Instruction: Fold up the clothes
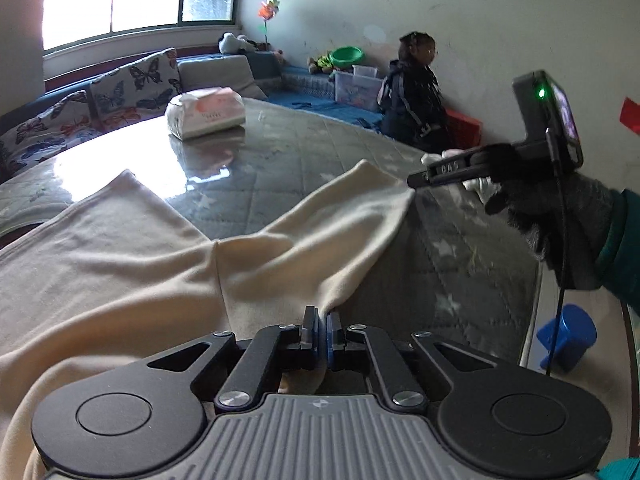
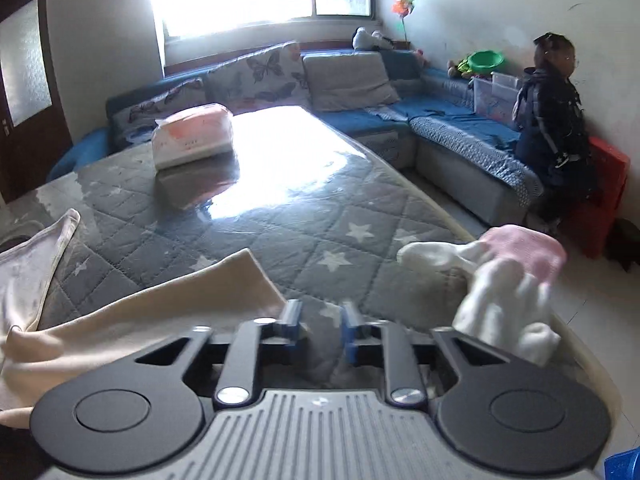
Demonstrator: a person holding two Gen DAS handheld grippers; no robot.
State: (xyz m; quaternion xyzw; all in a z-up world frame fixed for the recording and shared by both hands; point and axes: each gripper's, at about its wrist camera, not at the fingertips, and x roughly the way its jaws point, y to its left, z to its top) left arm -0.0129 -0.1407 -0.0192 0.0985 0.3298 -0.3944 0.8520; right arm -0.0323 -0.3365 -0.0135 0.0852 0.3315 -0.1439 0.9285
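Observation:
A cream garment lies partly spread on the grey quilted table. My left gripper is shut on a bunched edge of this garment near the table's near side. My right gripper is open with empty space between its blue pads, just right of the garment's corner. In the left wrist view the right gripper sits at the garment's far right corner, held by a gloved hand. Whether it touches the cloth there I cannot tell.
A white and pink pack rests on the far part of the table. White and pink socks lie at the table's right edge. A child sits by the blue sofa. A blue stool stands on the floor.

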